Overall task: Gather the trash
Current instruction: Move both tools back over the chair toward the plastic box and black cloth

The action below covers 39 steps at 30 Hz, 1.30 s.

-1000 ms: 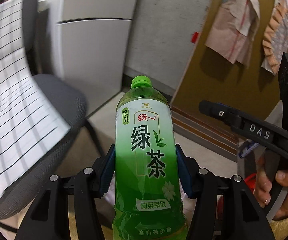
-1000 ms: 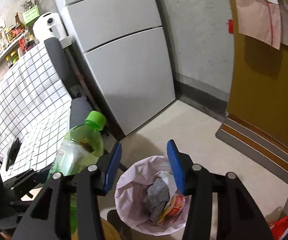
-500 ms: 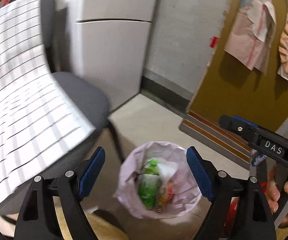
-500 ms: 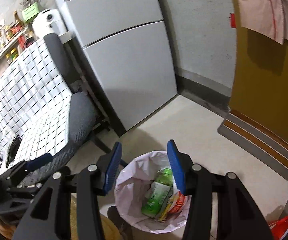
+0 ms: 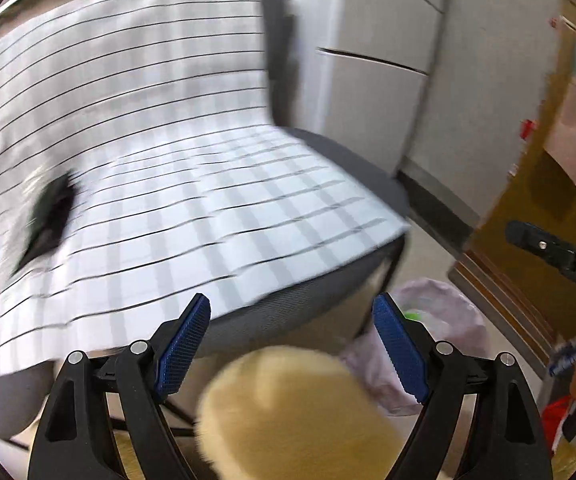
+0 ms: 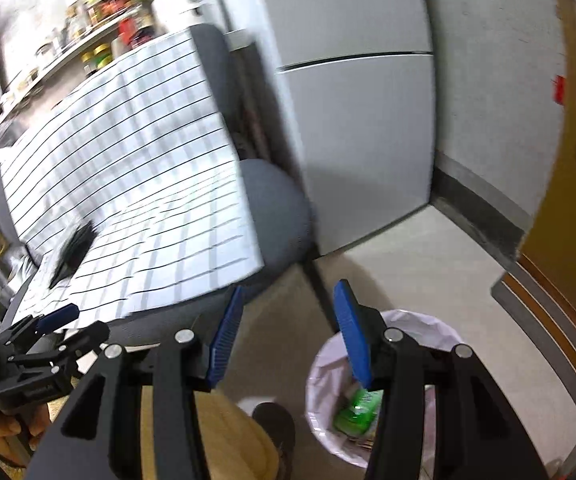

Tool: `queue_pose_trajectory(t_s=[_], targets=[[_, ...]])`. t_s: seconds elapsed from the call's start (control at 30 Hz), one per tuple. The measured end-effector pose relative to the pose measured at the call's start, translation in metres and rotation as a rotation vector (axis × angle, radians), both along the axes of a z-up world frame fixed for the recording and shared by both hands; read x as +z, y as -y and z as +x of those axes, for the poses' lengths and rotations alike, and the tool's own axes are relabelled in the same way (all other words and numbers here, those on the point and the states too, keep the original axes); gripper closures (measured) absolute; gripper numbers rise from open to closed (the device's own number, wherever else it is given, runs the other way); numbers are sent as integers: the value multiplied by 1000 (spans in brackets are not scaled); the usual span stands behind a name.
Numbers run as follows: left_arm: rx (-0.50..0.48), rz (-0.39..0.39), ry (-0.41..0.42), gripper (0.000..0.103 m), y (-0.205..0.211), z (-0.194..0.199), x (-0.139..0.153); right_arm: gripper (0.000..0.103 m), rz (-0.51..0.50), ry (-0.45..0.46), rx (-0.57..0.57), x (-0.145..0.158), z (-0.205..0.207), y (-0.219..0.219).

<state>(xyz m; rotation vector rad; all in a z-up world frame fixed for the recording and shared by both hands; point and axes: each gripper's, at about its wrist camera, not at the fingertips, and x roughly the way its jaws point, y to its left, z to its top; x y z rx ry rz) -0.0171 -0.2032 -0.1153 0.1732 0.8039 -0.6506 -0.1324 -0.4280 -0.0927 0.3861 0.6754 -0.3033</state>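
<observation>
Grey fridge (image 6: 360,120) and checked cloth (image 5: 160,184) over a grey chair (image 6: 276,208) behind. Left gripper (image 5: 292,344) level above the chair's front edge, jaws wide apart, holding nothing. Right gripper (image 6: 288,332) tilted down over the floor (image 6: 420,264), jaws apart, empty. Green bottle (image 6: 358,410) lying inside the lined trash bin (image 6: 440,328), beside the chair

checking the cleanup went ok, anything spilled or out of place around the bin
Nothing stands out. The green bottle lies inside the lined trash bin, and no litter shows on the floor around it. Both the left claw and right claw are open and empty. The left view is blurred.
</observation>
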Motion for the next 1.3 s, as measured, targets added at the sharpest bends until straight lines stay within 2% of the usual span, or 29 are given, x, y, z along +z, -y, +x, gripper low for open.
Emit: queue_pose_trajectory(t_s=[0.17, 0.4, 0.57, 0.73, 0.77, 0.83, 0.93, 1.13, 1.27, 1.3], targets=[[128, -2, 15, 20, -54, 17, 6, 53, -16, 0, 143, 11, 40, -46], [369, -12, 53, 20, -143, 40, 21, 52, -80, -1, 374, 24, 111, -127], [525, 20, 74, 20, -204, 59, 28, 49, -105, -35, 497, 19, 160, -188], [629, 23, 60, 20, -249, 77, 26, 49, -132, -24, 606, 20, 198, -246], [647, 21, 59, 20, -257, 80, 25, 50, -156, -26, 620, 20, 207, -260], [669, 22, 54, 20, -269, 87, 22, 65, -201, -37, 642, 17, 229, -284], [706, 43, 41, 20, -281, 96, 15, 77, -174, -49, 668, 13, 252, -305], [751, 38, 17, 20, -300, 100, 8, 77, -155, -94, 636, -2, 309, -329], [754, 33, -1, 20, -302, 100, 4, 80, -194, -126, 578, -14, 329, -335], [752, 32, -2, 20, -301, 99, 4, 86, -197, -133, 565, -15, 332, -335]])
